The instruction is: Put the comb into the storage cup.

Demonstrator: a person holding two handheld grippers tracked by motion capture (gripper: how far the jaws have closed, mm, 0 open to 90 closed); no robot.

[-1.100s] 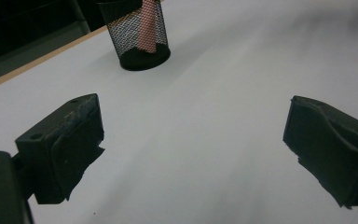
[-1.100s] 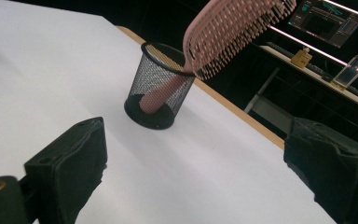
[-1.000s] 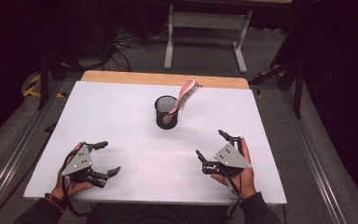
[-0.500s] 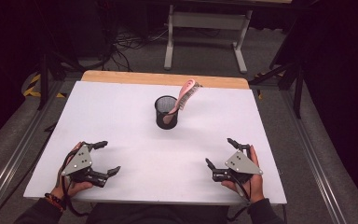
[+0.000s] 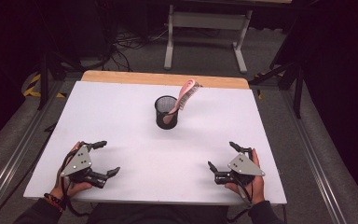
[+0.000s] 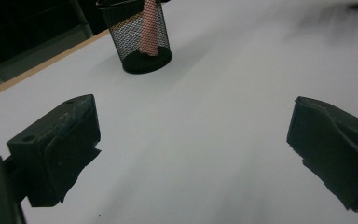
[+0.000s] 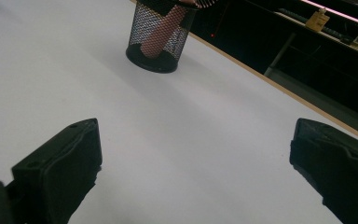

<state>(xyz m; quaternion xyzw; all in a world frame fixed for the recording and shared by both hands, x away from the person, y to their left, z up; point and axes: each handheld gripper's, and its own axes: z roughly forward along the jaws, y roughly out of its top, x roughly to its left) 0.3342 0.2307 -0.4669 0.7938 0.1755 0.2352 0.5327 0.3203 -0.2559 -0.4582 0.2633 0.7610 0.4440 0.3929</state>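
Leaning pink brush [image 5: 185,95] in round black mesh cup [image 5: 166,112]; both grippers' jaws spread, empty.

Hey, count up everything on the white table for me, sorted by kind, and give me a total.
Black mesh cup: 1
Pink brush standing tilted in the cup: 1
Handheld grippers resting near the front edge, left gripper and right gripper, both with jaws apart and nothing between them: 2
Total: 4
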